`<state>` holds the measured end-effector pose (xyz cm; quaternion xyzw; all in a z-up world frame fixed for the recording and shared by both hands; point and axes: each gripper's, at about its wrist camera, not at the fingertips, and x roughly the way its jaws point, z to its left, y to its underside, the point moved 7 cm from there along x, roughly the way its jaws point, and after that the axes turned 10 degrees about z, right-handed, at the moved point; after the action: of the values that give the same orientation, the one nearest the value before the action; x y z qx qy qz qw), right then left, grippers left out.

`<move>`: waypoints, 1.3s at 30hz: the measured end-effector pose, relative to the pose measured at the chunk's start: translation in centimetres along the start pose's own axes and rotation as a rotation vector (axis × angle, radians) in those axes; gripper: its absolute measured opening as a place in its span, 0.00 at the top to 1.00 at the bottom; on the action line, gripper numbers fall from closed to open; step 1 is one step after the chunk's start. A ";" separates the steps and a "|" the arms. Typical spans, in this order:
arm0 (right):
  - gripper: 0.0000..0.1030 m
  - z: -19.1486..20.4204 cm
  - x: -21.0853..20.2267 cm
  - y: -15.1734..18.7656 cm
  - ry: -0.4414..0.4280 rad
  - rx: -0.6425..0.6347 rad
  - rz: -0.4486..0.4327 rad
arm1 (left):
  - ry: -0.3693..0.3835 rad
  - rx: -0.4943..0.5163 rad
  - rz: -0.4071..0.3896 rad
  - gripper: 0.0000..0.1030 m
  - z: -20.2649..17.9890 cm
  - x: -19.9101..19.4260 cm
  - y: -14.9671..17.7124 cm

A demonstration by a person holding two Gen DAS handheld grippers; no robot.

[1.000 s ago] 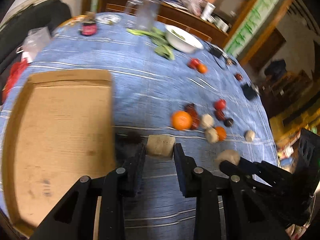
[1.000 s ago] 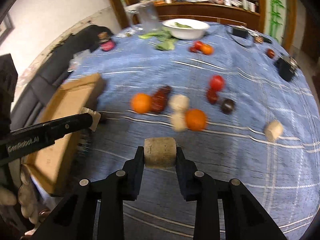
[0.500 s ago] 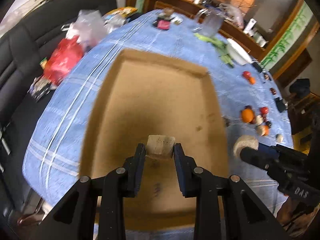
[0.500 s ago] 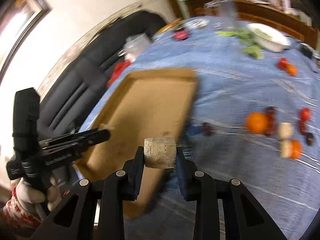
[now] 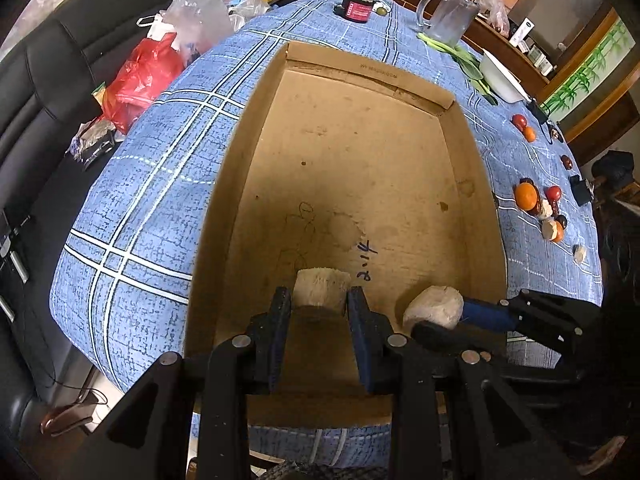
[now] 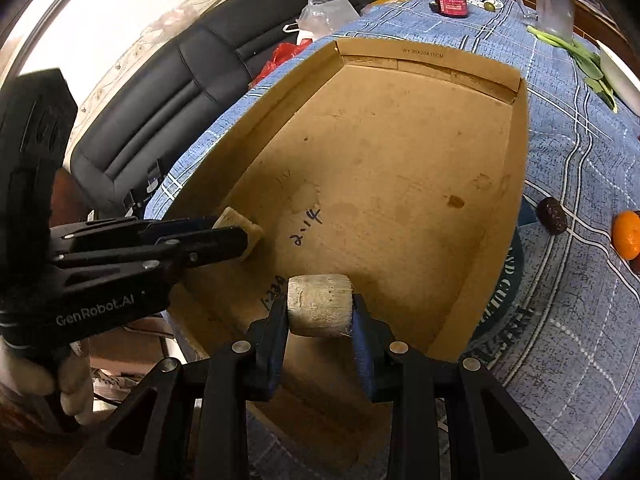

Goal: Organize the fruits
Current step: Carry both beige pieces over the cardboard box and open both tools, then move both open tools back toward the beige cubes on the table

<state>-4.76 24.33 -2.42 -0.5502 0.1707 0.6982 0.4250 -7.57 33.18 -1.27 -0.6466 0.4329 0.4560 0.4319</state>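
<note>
A shallow cardboard box (image 5: 476,160) (image 6: 516,168) lies on the blue checked tablecloth, with bare floor inside. My left gripper (image 5: 320,300) is shut on a pale beige fruit chunk (image 5: 321,289) low over the box's near end. My right gripper (image 6: 320,308) is shut on a second beige chunk (image 6: 319,309), also over the near end. In the left wrist view the right gripper (image 5: 434,314) comes in from the right with its chunk (image 5: 432,307). In the right wrist view the left gripper (image 6: 236,236) reaches in from the left with its chunk (image 6: 240,226).
Loose fruit lies on the cloth right of the box: an orange (image 5: 525,195) (image 6: 627,235), red and dark fruits (image 5: 554,192), a dark one (image 6: 552,210). A glass mug (image 5: 450,16), a white bowl (image 5: 500,76), greens, a jar (image 5: 358,6) stand far off. Plastic bags (image 5: 140,80) lie on the black sofa.
Both grippers swung left from the loose fruit to over the cardboard box and sank toward its floor, each still holding its beige chunk.
</note>
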 end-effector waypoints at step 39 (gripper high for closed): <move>0.36 -22.4 -15.7 18.8 0.226 0.669 -0.277 | 0.183 0.303 0.015 0.53 -20.7 1.3 -3.0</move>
<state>-4.96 -8.72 0.12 -0.4725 0.3591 0.4744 0.6502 0.06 14.00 2.36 -0.6097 0.5391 0.3279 0.4798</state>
